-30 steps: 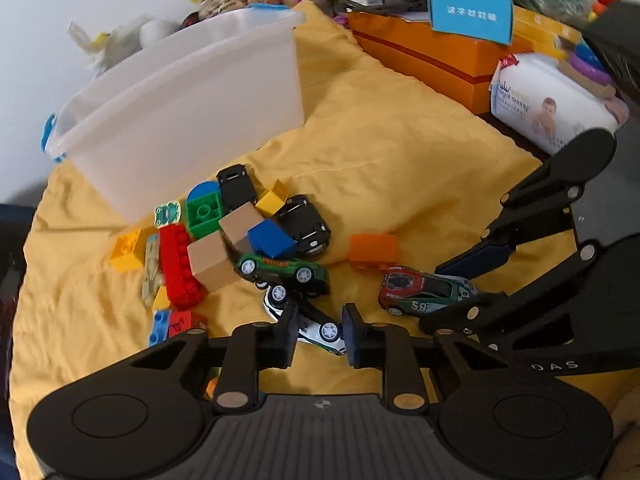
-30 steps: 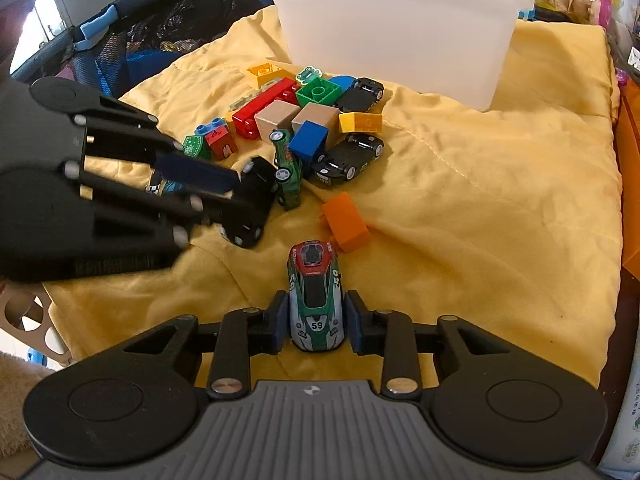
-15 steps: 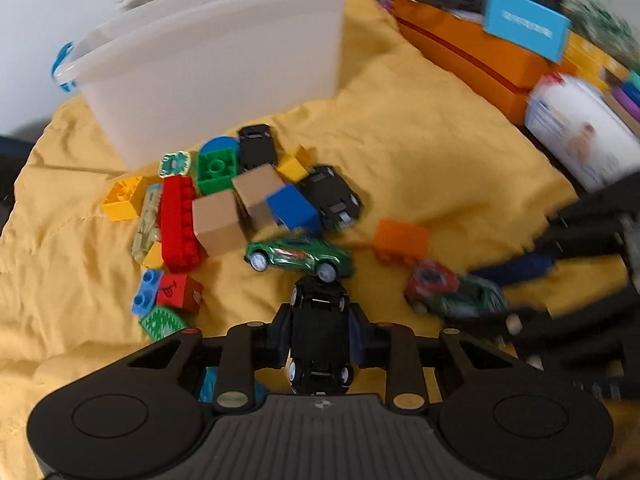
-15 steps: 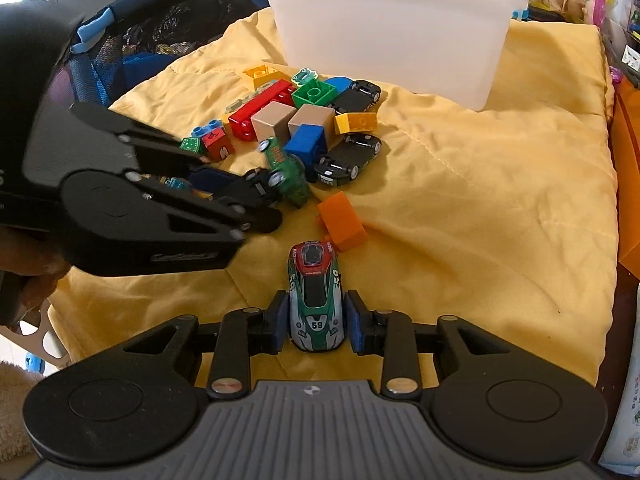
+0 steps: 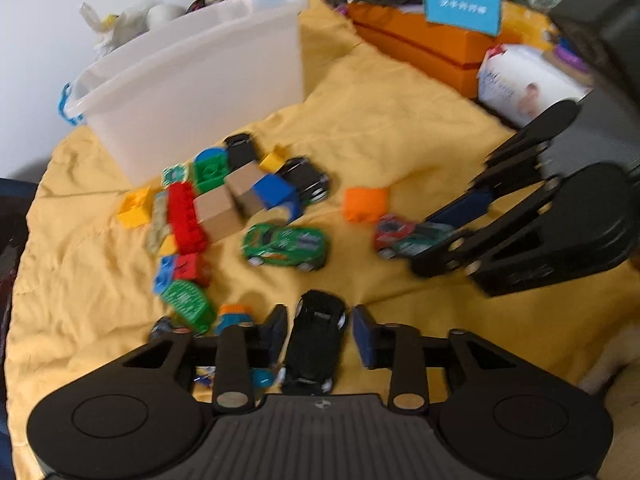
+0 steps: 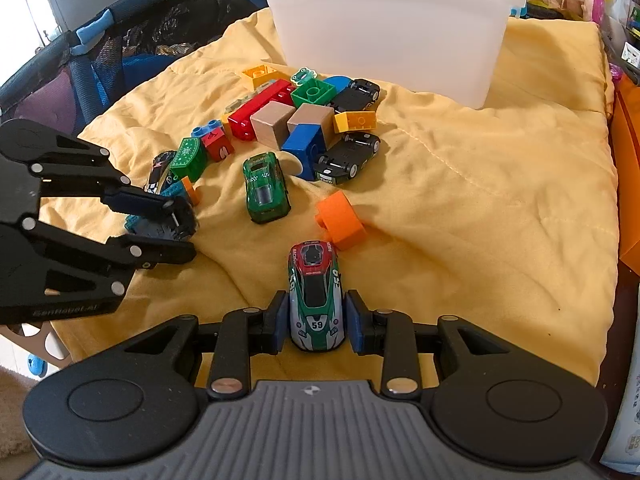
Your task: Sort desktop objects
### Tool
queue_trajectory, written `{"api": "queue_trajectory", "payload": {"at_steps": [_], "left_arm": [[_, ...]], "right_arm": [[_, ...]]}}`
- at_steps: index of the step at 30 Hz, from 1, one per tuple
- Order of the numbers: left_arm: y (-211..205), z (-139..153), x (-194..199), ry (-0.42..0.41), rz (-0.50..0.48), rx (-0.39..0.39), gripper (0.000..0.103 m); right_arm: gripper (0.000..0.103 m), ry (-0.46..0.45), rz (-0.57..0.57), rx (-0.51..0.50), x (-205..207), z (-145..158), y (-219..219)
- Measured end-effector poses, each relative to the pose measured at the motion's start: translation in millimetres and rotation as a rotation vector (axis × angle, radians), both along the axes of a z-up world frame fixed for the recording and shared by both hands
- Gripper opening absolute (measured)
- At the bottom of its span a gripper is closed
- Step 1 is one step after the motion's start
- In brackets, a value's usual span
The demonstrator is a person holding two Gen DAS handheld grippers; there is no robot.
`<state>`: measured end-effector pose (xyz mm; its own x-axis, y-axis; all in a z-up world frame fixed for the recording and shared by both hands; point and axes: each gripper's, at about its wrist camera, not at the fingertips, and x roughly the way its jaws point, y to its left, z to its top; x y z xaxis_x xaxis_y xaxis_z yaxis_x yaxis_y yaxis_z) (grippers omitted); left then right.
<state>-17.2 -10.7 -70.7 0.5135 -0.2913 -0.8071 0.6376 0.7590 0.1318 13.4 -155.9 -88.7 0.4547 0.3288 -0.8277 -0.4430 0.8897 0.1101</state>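
Note:
My left gripper (image 5: 319,334) stands open around a black toy car (image 5: 316,340); gaps show on both sides of the car. It also shows at the left of the right wrist view (image 6: 176,224). My right gripper (image 6: 316,322) has its pads against a red, green and white toy car numbered 59 (image 6: 316,300), low over the yellow cloth (image 6: 480,200). A pile of toy bricks (image 6: 280,120), wooden cubes, two black cars and a green car (image 6: 265,186) lies in front of a white plastic bin (image 6: 384,24). An orange brick (image 6: 340,220) lies apart.
Orange boxes (image 5: 420,44), a blue card, a wipes pack (image 5: 524,84) and clutter stand at the cloth's far right edge. A dark blue mesh playpen (image 6: 100,48) borders the cloth on the left of the right wrist view.
My left gripper took the black car from the pile, pulled back with it, and its jaws have now widened around it. My right gripper still holds the number 59 car in about the same place.

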Motion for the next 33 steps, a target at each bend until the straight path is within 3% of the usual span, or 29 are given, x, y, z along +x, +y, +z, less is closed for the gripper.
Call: {"api": "queue_trajectory", "payload": {"at_steps": [7,11,18,23,24,25,33], "left_arm": [[-8.5,9.4,-12.9,0.023,-0.031,-0.115,0.047],[-5.2,13.7,-21.7,-0.013,-0.009,-0.106,0.049],[18.0,13.4,-19.4,-0.002,0.096,-0.131,0.049],[24.8,2.9,-2.3,0.03,0.07,-0.096,0.049],[24.5,-0.9,-0.1,0.054,0.055,-0.087,0.042],[24.1,-3.2,-0.3,0.058,0.048,-0.075,0.029],[7.1,-3.4,-5.1,-0.092,0.025,0.038,0.024]], "right_arm": [[0.035,0.0,0.005,-0.005,-0.2,-0.9,1.8],[0.035,-0.004,0.011,-0.008,-0.4,-1.0,2.3],[0.035,-0.006,0.017,-0.003,-1.1,-0.9,0.9],[0.035,-0.005,0.019,-0.002,-1.4,-0.3,-0.2],[0.035,-0.006,0.02,-0.003,-1.7,-0.1,-0.2],[0.035,-0.006,0.019,-0.003,-1.8,0.0,-0.3],[0.036,-0.003,0.007,0.008,-3.6,-1.4,-3.2]]}}
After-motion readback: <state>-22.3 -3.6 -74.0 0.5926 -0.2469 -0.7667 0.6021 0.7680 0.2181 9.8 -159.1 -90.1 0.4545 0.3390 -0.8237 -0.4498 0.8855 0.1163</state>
